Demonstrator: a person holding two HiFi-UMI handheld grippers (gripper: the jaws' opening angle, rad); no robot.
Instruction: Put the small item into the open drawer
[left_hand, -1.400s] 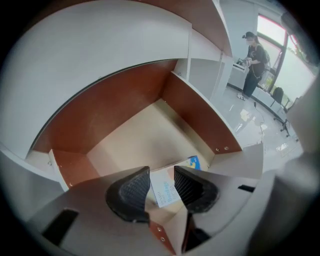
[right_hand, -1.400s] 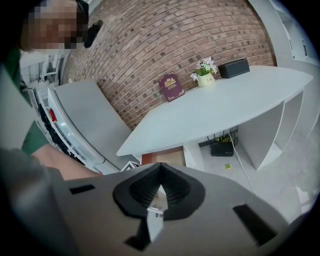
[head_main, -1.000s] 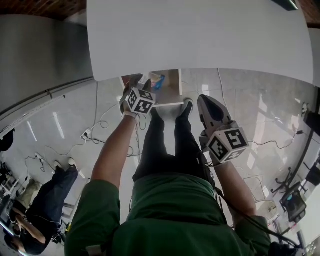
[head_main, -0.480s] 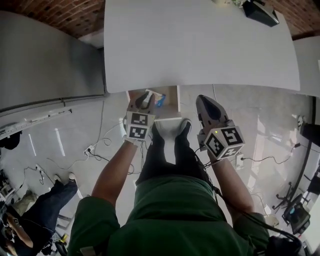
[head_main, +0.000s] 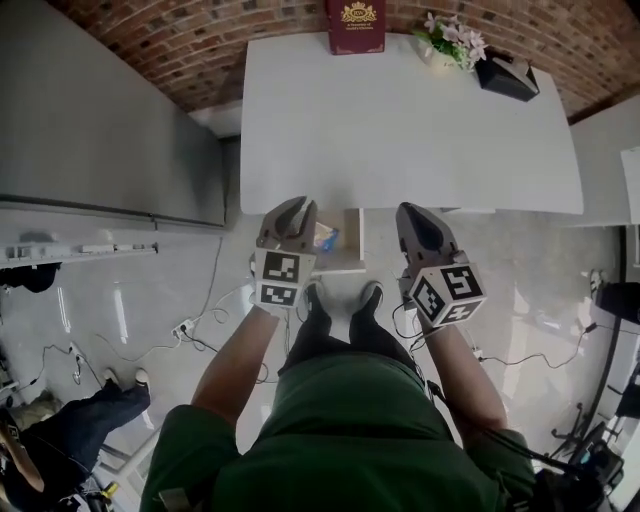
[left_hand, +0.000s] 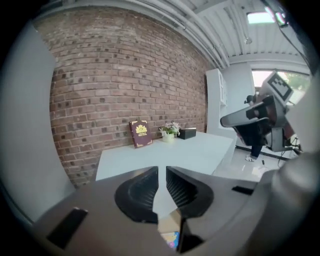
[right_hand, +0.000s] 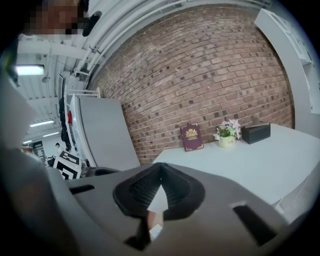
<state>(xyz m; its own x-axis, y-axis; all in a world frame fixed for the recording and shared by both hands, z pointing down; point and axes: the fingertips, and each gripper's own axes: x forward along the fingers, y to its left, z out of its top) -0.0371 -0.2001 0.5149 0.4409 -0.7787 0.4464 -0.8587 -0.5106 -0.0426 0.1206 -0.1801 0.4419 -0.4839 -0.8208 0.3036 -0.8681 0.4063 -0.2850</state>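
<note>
Under the white table's (head_main: 400, 130) near edge, the open wooden drawer (head_main: 349, 262) holds a small blue item (head_main: 324, 238). My left gripper (head_main: 291, 208) hangs above the drawer's left side. Its jaws have just been closing, now stand a narrow gap apart and hold nothing. In the left gripper view (left_hand: 161, 172) the drawer (left_hand: 172, 221) and the blue item (left_hand: 171, 243) show below the jaws. My right gripper (head_main: 413, 212) is to the right of the drawer, shut and empty; its tips meet in the right gripper view (right_hand: 161, 167).
A maroon book (head_main: 355, 25), a pot of flowers (head_main: 450, 40) and a black box (head_main: 507, 75) stand at the table's far edge against the brick wall. A grey cabinet (head_main: 100, 110) stands left. Cables (head_main: 190, 320) lie on the floor; another person (head_main: 60, 440) is at the lower left.
Both grippers have risen from beside the drawer to the height of the table's edge. The left jaws have narrowed. The head view has lifted, bringing the whole table top into sight.
</note>
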